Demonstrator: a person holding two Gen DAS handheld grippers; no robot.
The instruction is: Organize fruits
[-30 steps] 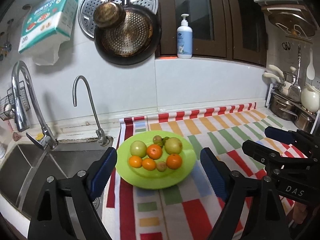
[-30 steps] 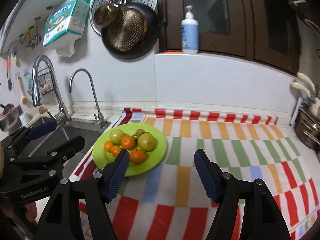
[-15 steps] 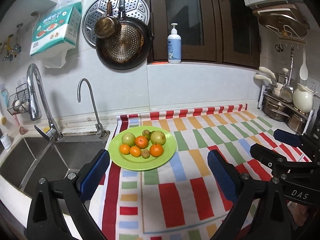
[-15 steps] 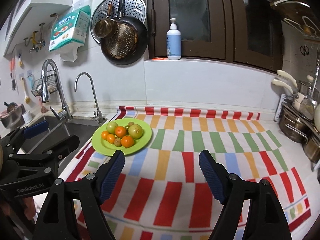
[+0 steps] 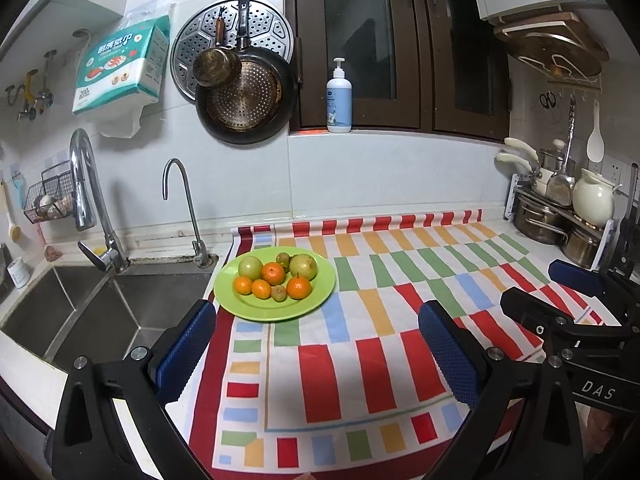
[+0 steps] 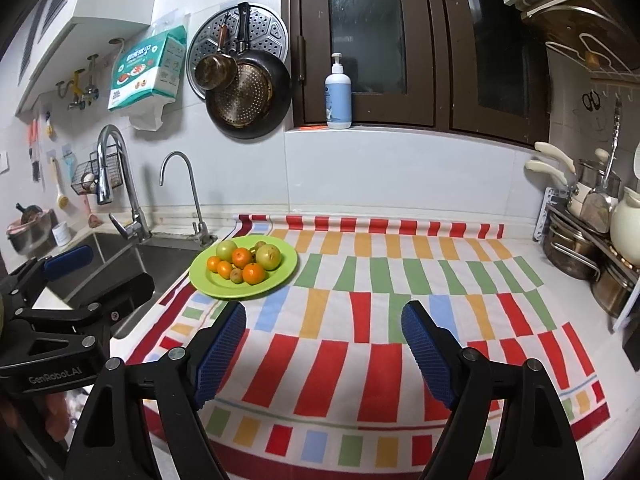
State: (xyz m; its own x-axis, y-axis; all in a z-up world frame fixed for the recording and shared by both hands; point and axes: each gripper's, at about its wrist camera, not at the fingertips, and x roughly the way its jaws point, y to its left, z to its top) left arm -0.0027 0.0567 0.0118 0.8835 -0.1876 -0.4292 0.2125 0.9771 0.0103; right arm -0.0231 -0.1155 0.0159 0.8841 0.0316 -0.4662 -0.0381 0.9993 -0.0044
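A tiled kitchen wall backs my tabletop, spread with a striped multicoloured cloth (image 5: 360,344). From the left wrist, the left claw (image 5: 316,352) hangs released, short of the round lime-green plastic plate (image 5: 316,304) holding the oranges and greenish fruits (image 5: 276,276) (all gathered together, beside the sink). From the right wrist, the right claw (image 6: 324,348) gapes empty too, plate (image 6: 280,280) ahead-left.
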